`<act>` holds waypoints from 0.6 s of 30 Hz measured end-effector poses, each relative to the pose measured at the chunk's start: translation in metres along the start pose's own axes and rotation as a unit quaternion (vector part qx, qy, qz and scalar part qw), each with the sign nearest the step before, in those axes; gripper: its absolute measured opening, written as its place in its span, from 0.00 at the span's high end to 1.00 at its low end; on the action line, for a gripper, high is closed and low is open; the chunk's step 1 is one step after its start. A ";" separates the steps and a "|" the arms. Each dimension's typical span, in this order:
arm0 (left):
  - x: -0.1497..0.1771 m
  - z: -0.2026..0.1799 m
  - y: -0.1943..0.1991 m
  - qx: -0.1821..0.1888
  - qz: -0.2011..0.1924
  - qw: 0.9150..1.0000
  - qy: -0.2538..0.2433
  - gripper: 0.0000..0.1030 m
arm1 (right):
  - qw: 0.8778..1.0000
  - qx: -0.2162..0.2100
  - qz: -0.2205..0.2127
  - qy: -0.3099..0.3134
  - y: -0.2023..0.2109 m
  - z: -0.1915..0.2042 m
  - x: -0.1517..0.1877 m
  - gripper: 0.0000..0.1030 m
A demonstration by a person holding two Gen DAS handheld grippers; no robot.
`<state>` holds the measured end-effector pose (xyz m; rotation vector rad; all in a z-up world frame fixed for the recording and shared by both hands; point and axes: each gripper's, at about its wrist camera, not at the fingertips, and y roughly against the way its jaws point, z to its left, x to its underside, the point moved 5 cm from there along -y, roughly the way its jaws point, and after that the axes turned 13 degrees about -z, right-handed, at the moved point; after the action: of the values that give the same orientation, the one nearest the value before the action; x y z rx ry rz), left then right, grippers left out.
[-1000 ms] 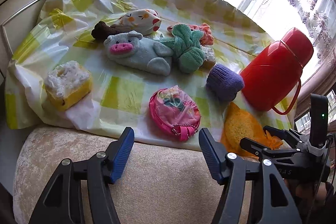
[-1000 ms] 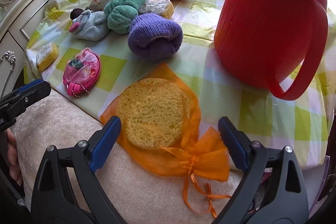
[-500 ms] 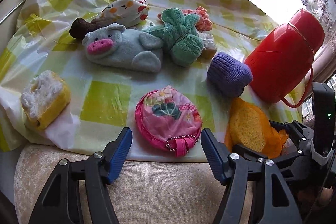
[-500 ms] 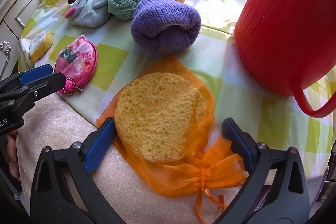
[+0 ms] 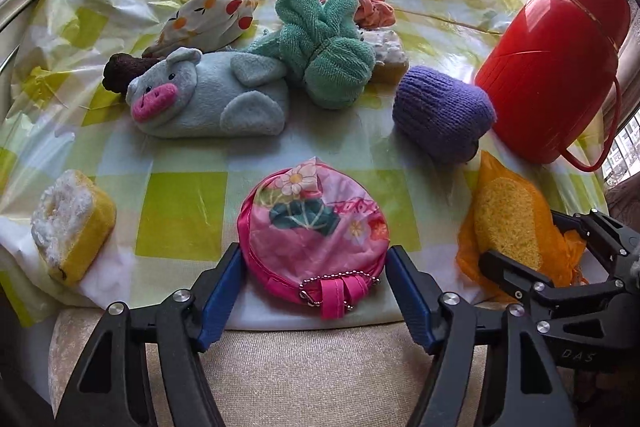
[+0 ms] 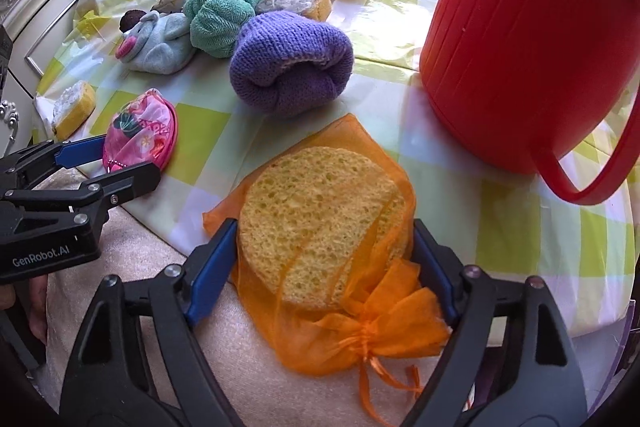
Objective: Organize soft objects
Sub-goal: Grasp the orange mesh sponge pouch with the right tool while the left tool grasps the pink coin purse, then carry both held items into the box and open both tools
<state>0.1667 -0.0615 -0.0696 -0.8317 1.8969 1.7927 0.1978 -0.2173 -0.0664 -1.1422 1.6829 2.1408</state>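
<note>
Tablecloth, one, yellow-green check plastic, spread over the surface and bearing all else; jug, one, red ribbed plastic with loop handle, at the right edge; plush pig, one, pale blue with pink snout, lying on its side left of centre; towel bundle, one, teal terry, touching the pig's far end; knitted roll, one, purple, just beside the jug; round pouch, one, pink floral with bead chain, at the near edge; sponge in orange mesh bag, one, yellow disc, at the near right edge, bag's tied neck hanging over the cushion; foam blocks, two, yellow with white tops, one at near left, one behind the towel; printed cloth, one, white with orange fruit; scrunchie, one, coral; brown plush piece, one, behind the pig; left gripper, jaws opening, pouch between them, pads not clearly pressing; right gripper, jaws closing, both pads against the bagged sponge
</note>
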 end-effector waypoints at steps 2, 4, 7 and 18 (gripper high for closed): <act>-0.001 -0.005 -0.003 -0.007 0.001 1.000 -0.010 0.33 | 1.000 -0.008 -0.005 -0.008 0.005 -0.001 0.002 0.18; -0.002 -0.007 -0.003 -0.012 0.002 1.000 -0.018 0.34 | 1.000 -0.014 -0.013 -0.017 0.009 -0.004 0.002 0.18; -0.002 -0.011 -0.003 -0.019 0.000 1.000 -0.023 0.35 | 0.999 -0.022 -0.025 -0.028 0.018 -0.007 0.003 0.18; -0.009 -0.025 0.020 -0.036 -0.044 0.997 -0.057 0.35 | 0.996 -0.037 -0.062 -0.048 0.055 -0.018 0.009 0.18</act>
<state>0.1635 -0.0850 -0.0464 -0.8062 1.7072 1.8233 0.1678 -0.2543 -0.0326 -1.1132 1.4658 2.1603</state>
